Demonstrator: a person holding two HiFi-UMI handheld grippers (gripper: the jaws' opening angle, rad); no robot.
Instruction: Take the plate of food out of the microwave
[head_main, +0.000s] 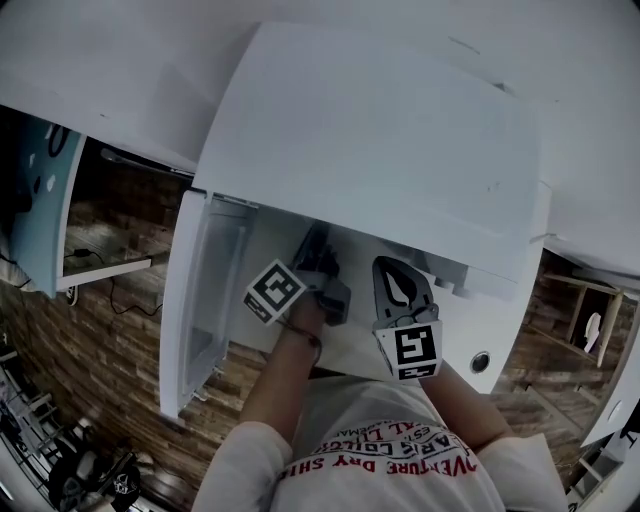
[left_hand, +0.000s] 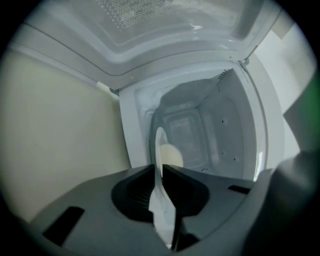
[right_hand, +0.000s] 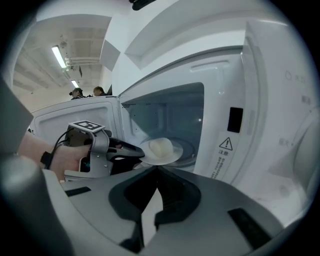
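Just within the open microwave (right_hand: 235, 75), the plate (right_hand: 176, 156) carries one pale, rounded lump of food (right_hand: 161, 146). The left gripper (left_hand: 161, 172) pinches the plate's rim tight between its jaws, while the right gripper (right_hand: 156, 172) hangs in front, jaws together on nothing.

Colours and patterns: microwave scene
White microwave (head_main: 370, 140); white plate (right_hand: 161, 159); pale cream food (right_hand: 161, 146); grey left gripper (right_hand: 137, 151) and right gripper (right_hand: 156, 172); black-and-white marker cubes (head_main: 273, 292); brown plank-patterned floor (head_main: 130, 330); white shirt (head_main: 380, 465), red lettering.
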